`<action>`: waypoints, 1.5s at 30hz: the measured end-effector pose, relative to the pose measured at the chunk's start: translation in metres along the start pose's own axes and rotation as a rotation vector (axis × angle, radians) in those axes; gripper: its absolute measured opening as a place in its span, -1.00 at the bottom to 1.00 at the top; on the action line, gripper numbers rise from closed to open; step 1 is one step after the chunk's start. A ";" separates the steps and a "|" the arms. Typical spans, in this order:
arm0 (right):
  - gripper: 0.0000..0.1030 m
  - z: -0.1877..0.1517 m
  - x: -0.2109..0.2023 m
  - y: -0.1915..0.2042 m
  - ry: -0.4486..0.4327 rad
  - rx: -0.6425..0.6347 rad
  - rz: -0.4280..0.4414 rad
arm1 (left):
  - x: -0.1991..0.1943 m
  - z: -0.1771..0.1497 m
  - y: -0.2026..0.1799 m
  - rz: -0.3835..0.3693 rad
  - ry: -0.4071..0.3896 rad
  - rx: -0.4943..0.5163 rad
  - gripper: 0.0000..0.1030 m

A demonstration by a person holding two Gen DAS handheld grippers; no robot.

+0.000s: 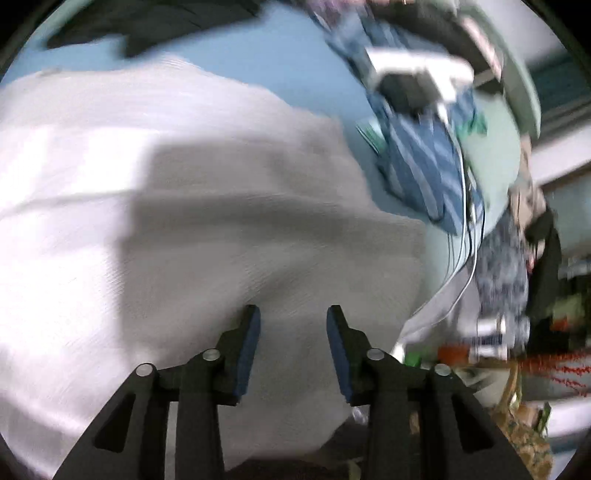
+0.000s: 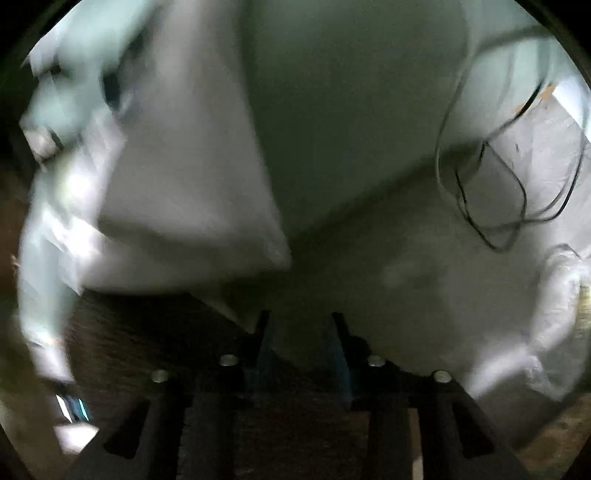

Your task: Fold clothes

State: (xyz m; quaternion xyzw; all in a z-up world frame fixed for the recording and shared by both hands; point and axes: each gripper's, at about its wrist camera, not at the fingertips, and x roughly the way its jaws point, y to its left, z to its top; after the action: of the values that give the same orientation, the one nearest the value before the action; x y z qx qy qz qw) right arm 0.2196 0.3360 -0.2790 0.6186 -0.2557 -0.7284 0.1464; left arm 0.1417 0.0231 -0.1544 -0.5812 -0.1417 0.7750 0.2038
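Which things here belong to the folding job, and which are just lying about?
Job: white garment; left hand-held gripper; right hand-held gripper.
Lying about: blue striped clothes; cables; dark garment.

Your left wrist view is smeared by motion: the wide white ribbed garment (image 1: 166,221) runs past the left edge, and the blue striped cloth (image 1: 421,162) is too blurred to identify. In your right wrist view, the pale grey-white fabric (image 2: 192,177) is dark and blurred, and its shape is unclear.
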 end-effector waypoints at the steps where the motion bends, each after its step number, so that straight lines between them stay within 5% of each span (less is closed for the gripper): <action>1: -0.12 -0.001 -0.024 0.001 -0.075 -0.031 -0.009 | -0.022 0.005 0.023 -0.013 -0.053 0.002 -0.18; 2: -0.02 0.003 -0.040 0.014 -0.140 -0.088 -0.049 | -0.025 0.016 0.023 0.005 -0.086 -0.007 -0.17; 4: 0.03 0.016 -0.067 0.040 -0.253 -0.201 -0.119 | -0.073 0.010 0.095 0.090 -0.164 -0.062 -0.17; 8: 0.04 0.081 -0.053 0.094 -0.241 -0.341 -0.129 | -0.150 -0.017 0.202 0.117 -0.274 -0.400 -0.08; 11: 0.04 0.138 -0.019 0.131 -0.186 -0.389 -0.111 | -0.156 -0.022 0.251 0.090 -0.227 -0.543 -0.04; 13: 0.05 0.137 0.010 0.134 -0.123 -0.439 -0.193 | -0.148 -0.019 0.259 0.053 -0.202 -0.553 -0.04; 17: 0.28 0.113 0.015 0.143 -0.134 -0.590 -0.299 | -0.097 0.005 0.241 -0.023 -0.151 -0.563 -0.04; 20: 0.32 0.102 0.019 0.147 -0.144 -0.635 -0.355 | -0.104 -0.009 0.246 -0.001 -0.201 -0.645 -0.07; 22: 0.35 0.101 0.020 0.151 -0.157 -0.630 -0.367 | -0.108 -0.010 0.247 0.023 -0.245 -0.662 -0.66; 23: 0.35 0.102 0.019 0.151 -0.162 -0.613 -0.357 | -0.112 -0.010 0.247 0.048 -0.265 -0.650 -0.91; 29: 0.31 0.101 -0.001 0.141 -0.123 -0.503 -0.216 | -0.149 -0.001 0.228 0.128 -0.433 -0.493 -0.92; 32: 0.40 0.101 -0.012 0.135 -0.099 -0.448 -0.140 | -0.138 0.010 0.253 0.214 -0.416 -0.577 -0.92; 34: 0.40 0.100 -0.015 0.132 -0.077 -0.414 -0.105 | -0.124 0.003 0.286 0.295 -0.308 -0.697 -0.93; 35: 0.40 0.099 -0.005 0.132 -0.048 -0.407 -0.130 | -0.130 -0.006 0.297 0.191 -0.346 -0.739 -0.90; 37: 0.40 0.098 0.004 0.130 -0.017 -0.397 -0.147 | -0.152 -0.019 0.307 0.139 -0.401 -0.755 -0.52; 39: 0.41 0.097 0.009 0.126 0.000 -0.389 -0.147 | -0.178 -0.033 0.322 0.078 -0.471 -0.795 0.49; 43: 0.53 0.102 0.010 0.118 0.011 -0.341 -0.103 | -0.211 -0.034 0.360 0.007 -0.556 -0.920 0.50; 45: 0.59 0.102 0.010 0.118 0.007 -0.334 -0.099 | -0.211 -0.023 0.377 0.107 -0.560 -0.988 0.49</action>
State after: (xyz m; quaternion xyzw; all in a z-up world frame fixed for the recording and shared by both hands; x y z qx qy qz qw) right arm 0.1061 0.2527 -0.2114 0.6001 -0.0997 -0.7649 0.2119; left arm 0.1579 -0.4094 -0.1552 -0.3863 -0.5063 0.7504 -0.1770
